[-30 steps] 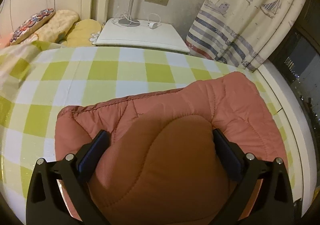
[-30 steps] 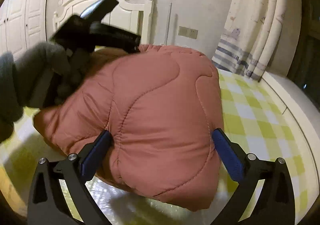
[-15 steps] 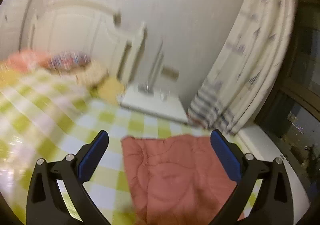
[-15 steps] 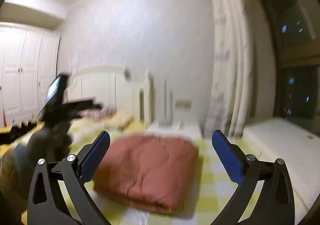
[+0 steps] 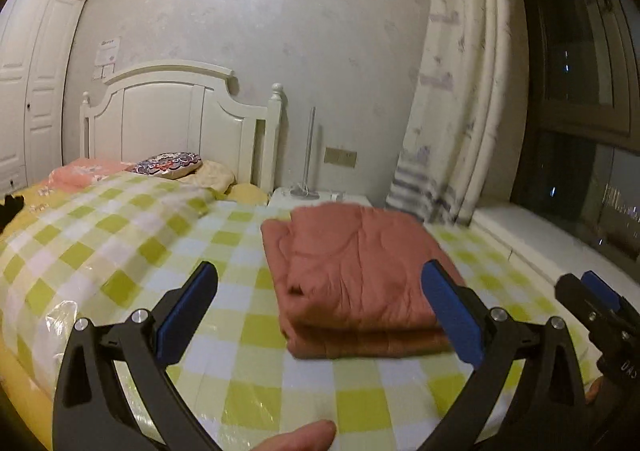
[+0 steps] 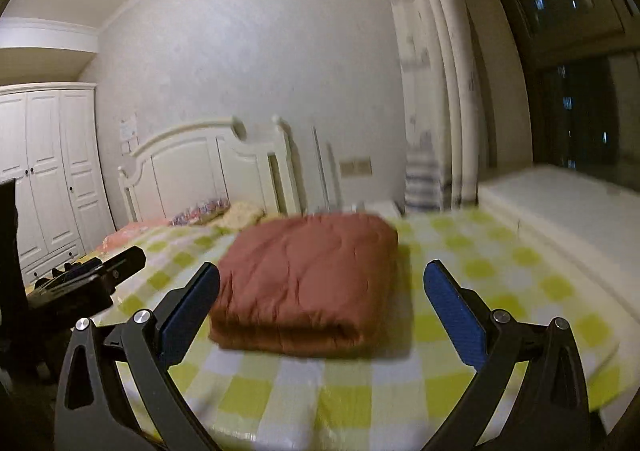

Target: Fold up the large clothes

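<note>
- Since one second ago, both grippers have backed off: then their fingers straddled the garment close up, now it sits clear ahead of them on the bed.
- Left gripper (image 5: 320,311): jaws spread wide, nothing between the blue pads (image 5: 188,311). A bare fingertip (image 5: 298,437) shows at the bottom edge of the left wrist view.
- Right gripper (image 6: 322,311): jaws likewise spread wide and empty. It appears at the right edge of the left view; the left gripper shows at the left edge of the right view.
- Pink quilted garment (image 5: 356,275): folded into a thick rectangular stack, lying on the bed (image 5: 120,251) nearer its window-side edge, about midway between headboard (image 5: 176,119) and foot.
- Handling, judged: padded, soft, bulky but light; springy fill likely to push folds open. Stitched shell looks fairly smooth, so a shallow pinch may slip.
- Grip point, judged: pinch the near folded edge through all layers, one gripper toward each near corner.
- Bed cover is green-and-white check with a glossy sheen; the stack should slide easily on it.
- Writing: a paper notice (image 5: 109,51) on the wall above the headboard, illegible. Small marking on the right gripper body in the left view, not readable. No brand visible on the garment.
</note>
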A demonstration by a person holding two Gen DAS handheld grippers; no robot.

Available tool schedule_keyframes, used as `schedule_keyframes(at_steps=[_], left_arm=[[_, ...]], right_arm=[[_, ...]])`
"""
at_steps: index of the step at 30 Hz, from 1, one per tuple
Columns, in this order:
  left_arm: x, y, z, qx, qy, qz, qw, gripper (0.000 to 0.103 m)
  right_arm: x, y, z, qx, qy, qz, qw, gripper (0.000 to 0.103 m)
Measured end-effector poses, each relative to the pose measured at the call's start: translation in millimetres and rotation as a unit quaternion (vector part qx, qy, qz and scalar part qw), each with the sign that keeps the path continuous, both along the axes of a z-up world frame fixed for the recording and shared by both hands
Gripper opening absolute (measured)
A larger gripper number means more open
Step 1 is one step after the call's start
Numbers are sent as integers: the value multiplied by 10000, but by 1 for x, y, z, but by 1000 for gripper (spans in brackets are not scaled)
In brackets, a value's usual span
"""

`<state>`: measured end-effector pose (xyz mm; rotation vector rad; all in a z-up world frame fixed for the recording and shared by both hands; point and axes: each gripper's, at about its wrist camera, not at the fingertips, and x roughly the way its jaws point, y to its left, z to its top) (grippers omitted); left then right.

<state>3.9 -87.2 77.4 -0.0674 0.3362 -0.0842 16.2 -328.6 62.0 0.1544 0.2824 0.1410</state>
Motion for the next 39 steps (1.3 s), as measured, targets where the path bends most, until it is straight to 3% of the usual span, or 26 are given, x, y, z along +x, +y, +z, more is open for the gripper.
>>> schedule_keyframes(at_steps=[6, 15, 39], left_arm=[[-1, -13, -11, 91, 73, 108, 9999, 101], [7, -4, -24, 223, 262, 363, 9988, 101], [13, -8, -36, 559, 472, 404, 9965, 101]], right_arm=[[-4, 9, -19, -92, 301, -24, 9995, 99], [-3, 24, -28, -296, 435, 22, 9986, 99], [4, 25, -38, -240, 752, 2, 9969, 99]])
